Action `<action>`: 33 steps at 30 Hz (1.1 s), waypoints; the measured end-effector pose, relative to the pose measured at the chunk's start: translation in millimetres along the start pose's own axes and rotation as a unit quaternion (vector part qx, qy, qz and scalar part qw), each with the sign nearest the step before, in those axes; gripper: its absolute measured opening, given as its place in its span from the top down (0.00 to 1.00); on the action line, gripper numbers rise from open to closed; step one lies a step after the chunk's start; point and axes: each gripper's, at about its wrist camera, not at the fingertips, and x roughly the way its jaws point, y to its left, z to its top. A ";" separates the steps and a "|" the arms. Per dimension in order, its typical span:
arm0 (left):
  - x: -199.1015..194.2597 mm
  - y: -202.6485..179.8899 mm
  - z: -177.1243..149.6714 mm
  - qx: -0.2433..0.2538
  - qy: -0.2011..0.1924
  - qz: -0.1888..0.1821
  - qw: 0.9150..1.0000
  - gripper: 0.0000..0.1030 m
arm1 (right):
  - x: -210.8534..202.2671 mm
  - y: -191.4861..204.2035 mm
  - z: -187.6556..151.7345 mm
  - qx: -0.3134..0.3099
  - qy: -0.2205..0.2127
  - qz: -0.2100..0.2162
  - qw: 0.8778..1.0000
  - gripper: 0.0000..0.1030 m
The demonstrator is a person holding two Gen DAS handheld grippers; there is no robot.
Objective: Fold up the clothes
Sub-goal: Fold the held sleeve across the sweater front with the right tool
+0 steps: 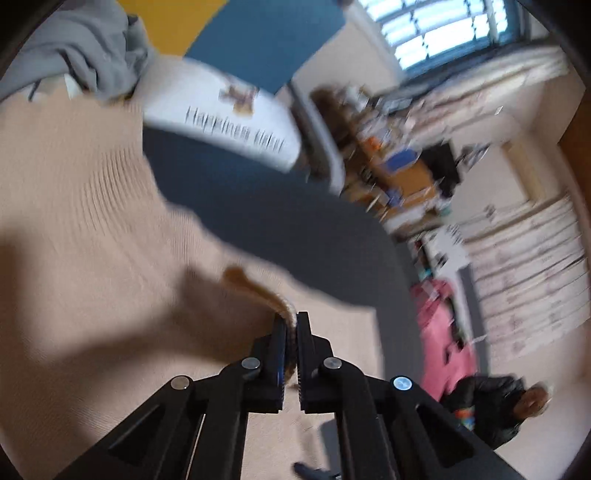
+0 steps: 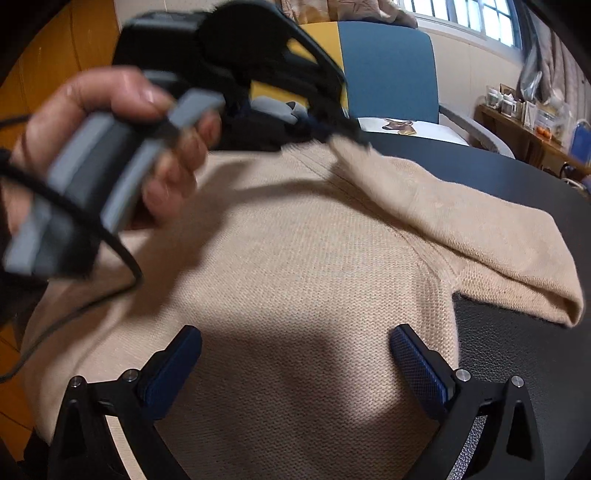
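A beige knit sweater lies spread on a dark round table. One sleeve is folded across it toward the right. My left gripper is shut on an edge of the sweater, with fabric pinched between its fingers. It also shows in the right wrist view, held by a hand above the sweater's far edge and lifting the fabric there. My right gripper is open and empty, low over the sweater's near part.
A blue and yellow chair stands behind the table with a white printed garment on its seat. Grey clothing lies nearby. A cluttered wooden shelf and a window are at the right.
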 end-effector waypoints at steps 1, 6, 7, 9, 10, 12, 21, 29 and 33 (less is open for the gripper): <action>-14.9 1.4 8.0 0.000 -0.018 0.000 1.000 0.97 | 0.3 0.4 0.2 0.000 0.000 0.000 1.000 0.00; -91.4 16.7 34.2 0.004 -0.092 0.018 0.996 0.97 | 3.0 0.0 4.6 0.002 0.000 0.005 1.000 0.00; -106.8 22.5 34.2 0.003 -0.104 0.023 0.994 0.97 | 2.6 0.9 4.5 0.000 0.001 0.003 1.000 0.00; -137.5 35.4 31.7 0.000 -0.127 0.034 0.991 0.97 | 2.2 3.2 4.0 -0.003 0.003 -0.001 1.000 0.00; -152.4 42.0 29.4 -0.002 -0.138 0.039 0.990 0.97 | 2.9 4.1 3.9 -0.006 0.004 -0.004 1.000 0.00; -179.2 56.0 17.4 -0.005 -0.153 0.049 0.987 0.97 | 4.5 5.7 3.7 -0.011 0.007 -0.009 1.000 0.00; -244.1 143.2 -48.8 -0.059 -0.164 0.103 0.979 0.97 | 7.1 10.2 1.9 -0.020 0.013 -0.024 0.999 0.00; -239.8 181.5 -85.5 -0.081 -0.145 0.116 0.979 0.97 | 5.3 10.5 1.1 -0.019 0.015 -0.019 1.000 0.00; -249.6 187.4 -88.9 -0.090 -0.157 0.108 0.978 0.97 | 5.6 10.3 3.0 -0.020 0.020 -0.019 0.999 0.00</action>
